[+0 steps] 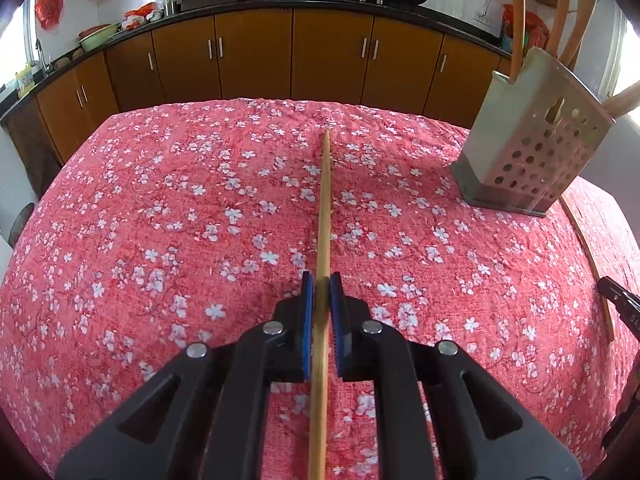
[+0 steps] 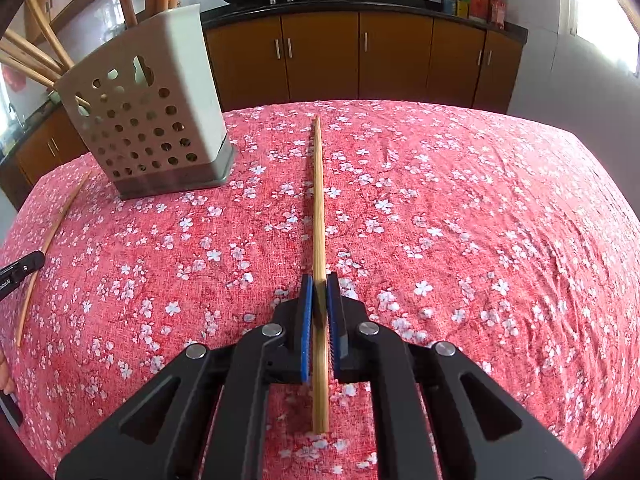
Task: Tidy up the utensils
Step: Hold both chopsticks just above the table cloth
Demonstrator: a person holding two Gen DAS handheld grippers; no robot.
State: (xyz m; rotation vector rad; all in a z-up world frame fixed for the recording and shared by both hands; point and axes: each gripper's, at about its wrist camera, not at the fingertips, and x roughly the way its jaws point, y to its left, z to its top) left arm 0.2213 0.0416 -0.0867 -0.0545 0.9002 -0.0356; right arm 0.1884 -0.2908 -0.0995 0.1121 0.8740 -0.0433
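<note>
While the left wrist view has the left claw clenched on a chopstick, the holder sits off to its right on the surface. Right wrist view: right claw clamped on its own chopstick, holder to the left. I'd tip each stick upright over the holder before releasing, or it'll snag the rim.

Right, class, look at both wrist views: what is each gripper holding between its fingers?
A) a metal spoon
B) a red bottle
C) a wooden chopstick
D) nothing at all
C: the left gripper and the right gripper are each shut on a wooden chopstick that points away over the floral tablecloth.
</note>
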